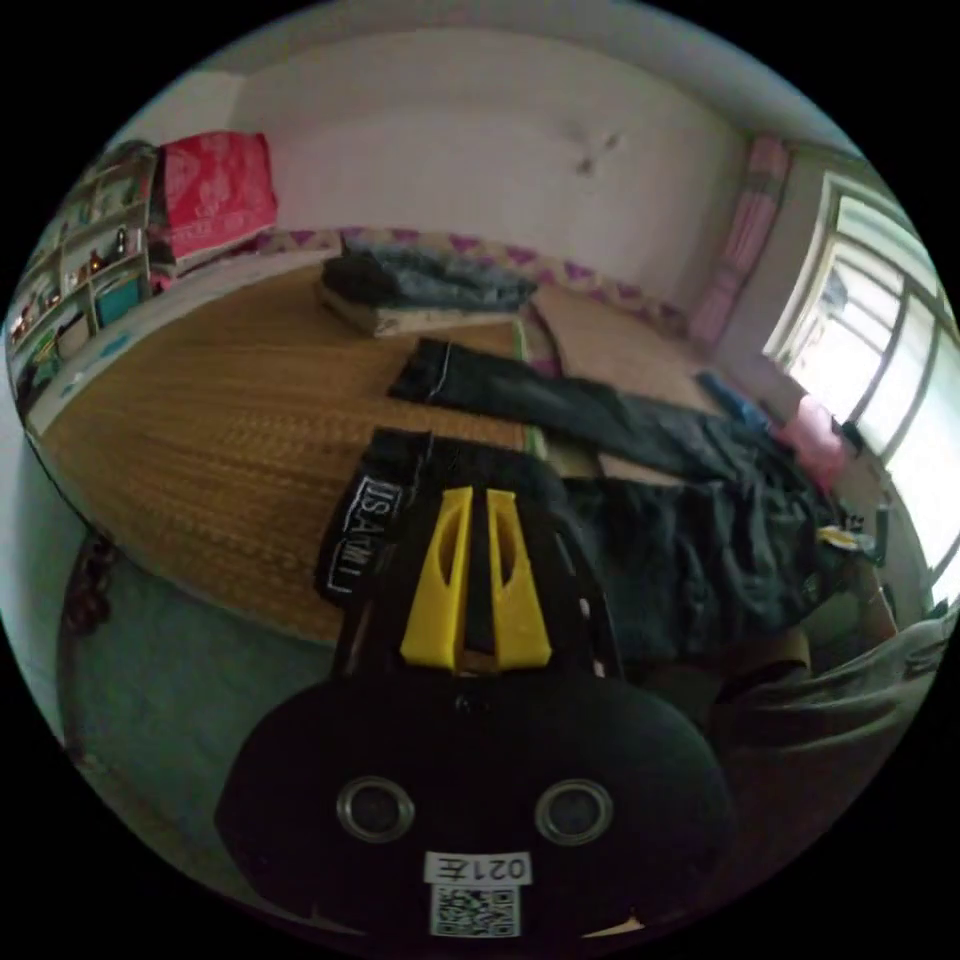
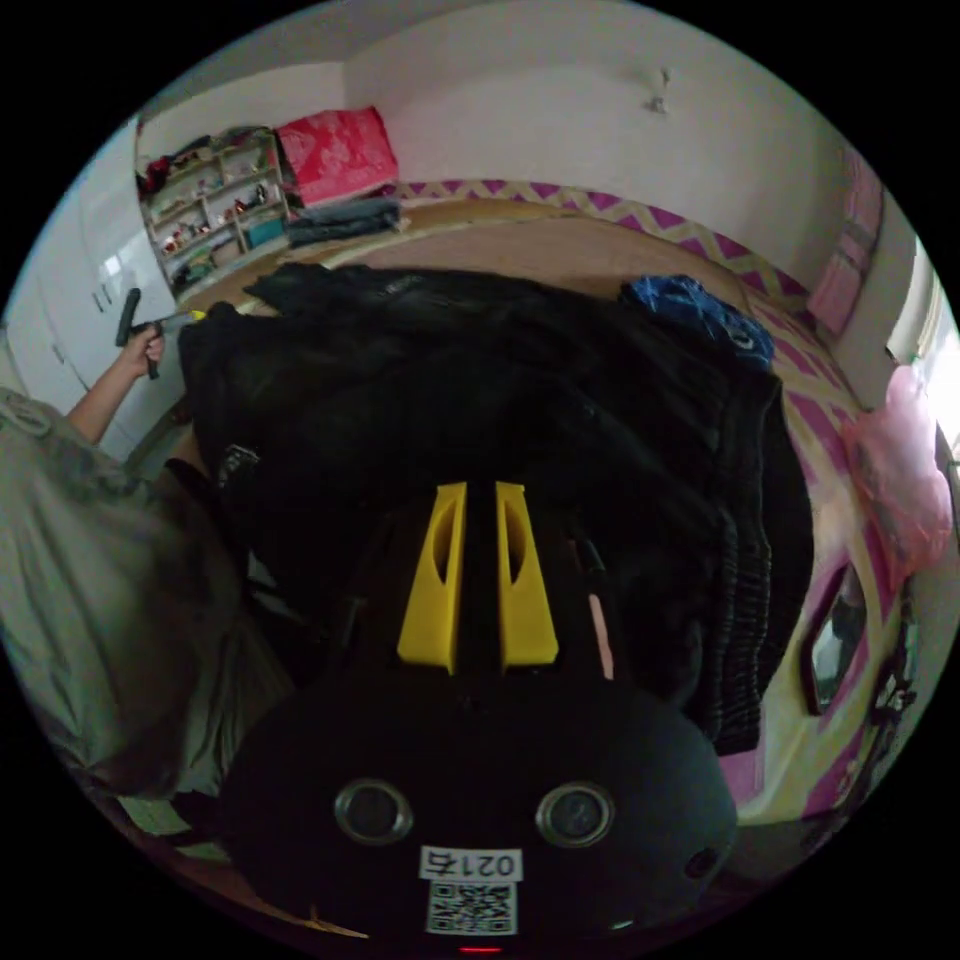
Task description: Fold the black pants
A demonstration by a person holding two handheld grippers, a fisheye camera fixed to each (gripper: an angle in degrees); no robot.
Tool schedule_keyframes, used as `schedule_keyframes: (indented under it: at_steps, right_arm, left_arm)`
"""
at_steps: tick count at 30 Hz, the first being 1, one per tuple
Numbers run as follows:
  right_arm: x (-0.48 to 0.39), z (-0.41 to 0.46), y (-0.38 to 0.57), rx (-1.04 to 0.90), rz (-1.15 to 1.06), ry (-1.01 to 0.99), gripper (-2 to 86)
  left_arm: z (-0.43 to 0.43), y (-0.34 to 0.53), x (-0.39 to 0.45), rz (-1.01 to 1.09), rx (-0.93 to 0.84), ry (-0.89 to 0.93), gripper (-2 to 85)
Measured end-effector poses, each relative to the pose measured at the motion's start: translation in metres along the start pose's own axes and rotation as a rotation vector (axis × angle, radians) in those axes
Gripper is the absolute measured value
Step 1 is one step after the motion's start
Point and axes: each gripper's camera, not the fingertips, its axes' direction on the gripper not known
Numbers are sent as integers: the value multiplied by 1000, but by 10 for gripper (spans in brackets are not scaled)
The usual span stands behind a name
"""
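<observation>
The black pants (image 1: 690,540) lie spread on a bed covered by a woven mat (image 1: 220,420). One leg (image 1: 560,400) stretches across the mat. The nearer leg's hem, with white lettering (image 1: 365,525), hangs at the mat's edge. My left gripper (image 1: 478,495) is shut on that hem, its yellow jaws almost touching with black cloth between them. In the right gripper view the pants (image 2: 450,400) are a bunched dark heap, and my right gripper (image 2: 480,487) is shut on the cloth near the ribbed waistband (image 2: 745,600). The left gripper (image 2: 140,325) also appears there in a hand.
A folded stack of dark clothes (image 1: 420,285) sits at the far side of the mat. A red bundle (image 1: 215,190) and a shelf (image 1: 80,270) stand by the wall, a window (image 1: 880,350) is beyond. A blue garment (image 2: 700,310) and pink bag (image 2: 900,470) lie close. A person's grey sleeve (image 2: 90,560) is near.
</observation>
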Motion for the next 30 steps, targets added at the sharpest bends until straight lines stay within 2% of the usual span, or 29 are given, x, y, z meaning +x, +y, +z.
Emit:
schedule_keyframes:
  at_steps: [9,16,20,23,26,28,30]
  right_arm:
    - [-22,0,1,49,36,52,51]
    - [-36,0,-5,57,48,66,50]
    - [-39,-2,-4,71,65,62,47]
    - [-34,-3,-5,74,109,21,36]
    - [-30,-3,-6,81,152,-7,10]
    - [-30,-4,-6,87,160,-17,2]
    - [-33,-4,-7,88,160,-12,-2]
  left_arm:
    - [60,-20,32,24,-12,-69,-9]
    - [96,-20,48,-56,-7,-6,-9]
    - [84,-37,100,114,149,66,-10]
    - [132,-75,144,238,-1,-36,-10]
    - [201,-106,155,223,-154,-208,-10]
    - [237,-117,154,228,-251,-246,-10]
    - [249,-129,152,201,-239,-232,-10]
